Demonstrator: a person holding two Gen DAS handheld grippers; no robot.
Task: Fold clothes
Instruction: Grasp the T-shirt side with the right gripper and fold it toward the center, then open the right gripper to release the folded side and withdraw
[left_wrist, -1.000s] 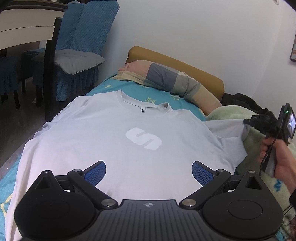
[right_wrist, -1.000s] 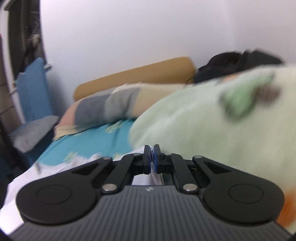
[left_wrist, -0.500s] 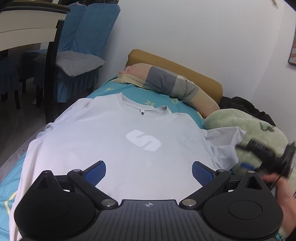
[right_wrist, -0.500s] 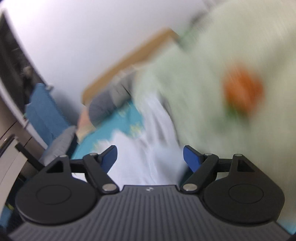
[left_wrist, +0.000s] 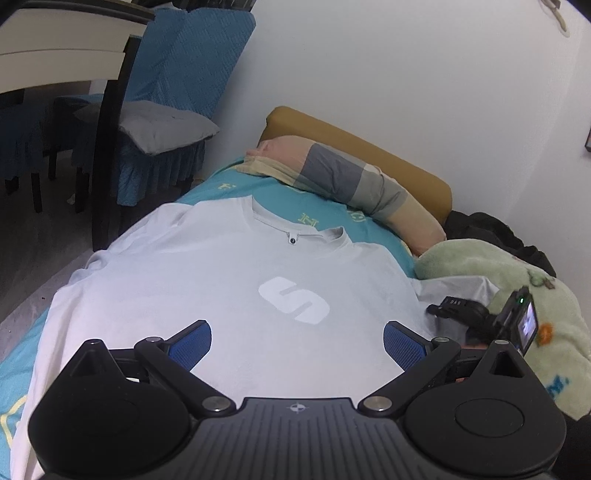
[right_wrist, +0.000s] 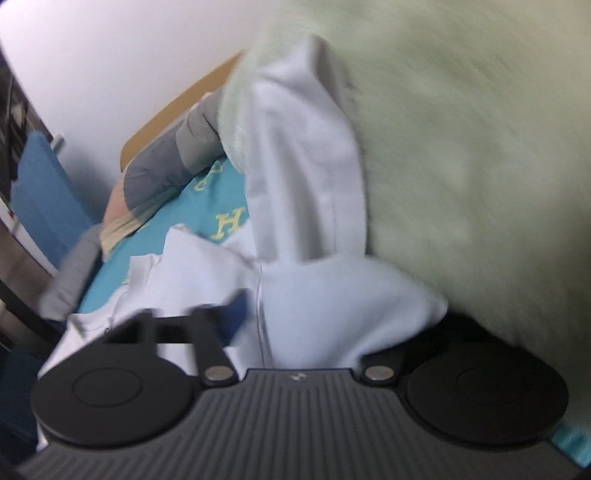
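The right tool (right_wrist: 295, 325) spreads wide around the T-shirt (left_wrist: 221, 295) sleeve (right_wrist: 306, 206) (blurred, so probably ungripped). Close fully on the hem first. The left tool (left_wrist: 297, 341) hangs open at lower centre.

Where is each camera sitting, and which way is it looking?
Left wrist view: sits on the left gripper, above the near hem of the white T-shirt with a pale S logo, looking up the bed toward the striped pillow; its open blue-padded fingers and the right gripper show.
Right wrist view: sits on the right gripper, low against the shirt's sleeve beside the fuzzy pale green blanket; the jaws look open around the sleeve.
Both show shirt, pillow, blanket.
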